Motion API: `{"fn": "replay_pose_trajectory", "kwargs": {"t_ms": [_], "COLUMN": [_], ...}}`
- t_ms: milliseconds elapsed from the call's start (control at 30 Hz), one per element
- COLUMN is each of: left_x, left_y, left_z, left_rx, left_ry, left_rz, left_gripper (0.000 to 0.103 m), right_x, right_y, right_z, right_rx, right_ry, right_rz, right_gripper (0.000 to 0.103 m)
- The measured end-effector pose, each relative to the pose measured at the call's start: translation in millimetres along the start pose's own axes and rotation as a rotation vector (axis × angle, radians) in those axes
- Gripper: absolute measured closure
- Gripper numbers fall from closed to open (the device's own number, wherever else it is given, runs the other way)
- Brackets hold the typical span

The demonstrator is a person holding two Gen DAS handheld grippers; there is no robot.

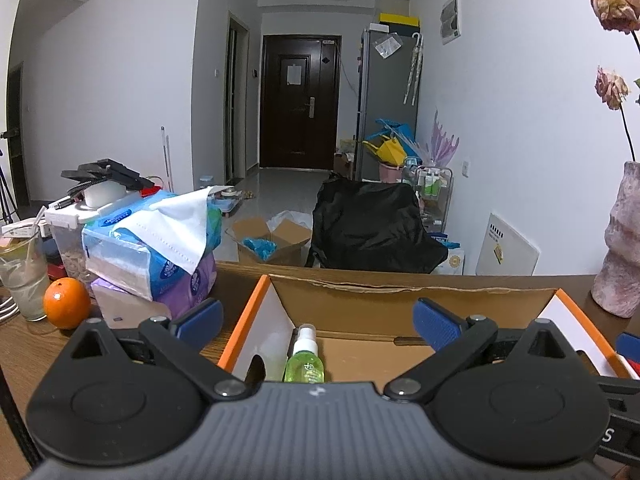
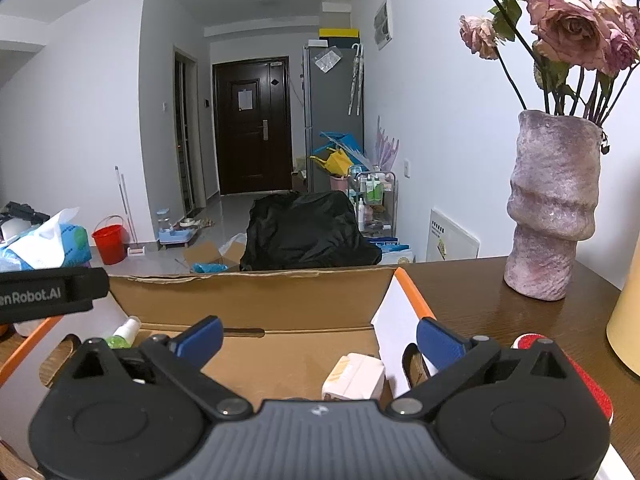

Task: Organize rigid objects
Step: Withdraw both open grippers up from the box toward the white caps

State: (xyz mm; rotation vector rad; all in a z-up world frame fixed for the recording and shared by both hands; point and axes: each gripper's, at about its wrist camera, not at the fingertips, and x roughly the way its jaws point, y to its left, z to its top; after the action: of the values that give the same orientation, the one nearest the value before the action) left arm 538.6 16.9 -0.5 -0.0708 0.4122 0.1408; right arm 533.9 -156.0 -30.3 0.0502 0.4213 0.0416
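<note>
An open cardboard box with orange-edged white flaps stands on the wooden table. A green spray bottle with a white cap lies on the box floor, below and between the blue pads of my left gripper, which is open and clear of it. In the right wrist view the same box holds a small cream carton near its right wall. My right gripper is open above the box with nothing between its pads. The spray bottle shows at the left, partly hidden.
Tissue packs, an orange and a glass crowd the table left of the box. A pink vase with dried roses stands at the right, by a yellow object and a red thing.
</note>
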Motion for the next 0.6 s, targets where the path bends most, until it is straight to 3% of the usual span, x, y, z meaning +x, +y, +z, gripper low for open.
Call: {"fn": "replay_pose_trajectory", "kwargs": {"t_ms": [600], "left_x": [-40], "left_y": [9], "left_z": [-3], "left_rx": [0.010], "left_ry": [-0.056], "left_rz": [0.005], "left_gripper": [0.000], "right_x": [-31], "right_y": [3], "right_z": [-2], "right_rx": [-0.016], "right_ry": [-0.024], "right_rz": [0.028], "right_gripper": [0.000]}}
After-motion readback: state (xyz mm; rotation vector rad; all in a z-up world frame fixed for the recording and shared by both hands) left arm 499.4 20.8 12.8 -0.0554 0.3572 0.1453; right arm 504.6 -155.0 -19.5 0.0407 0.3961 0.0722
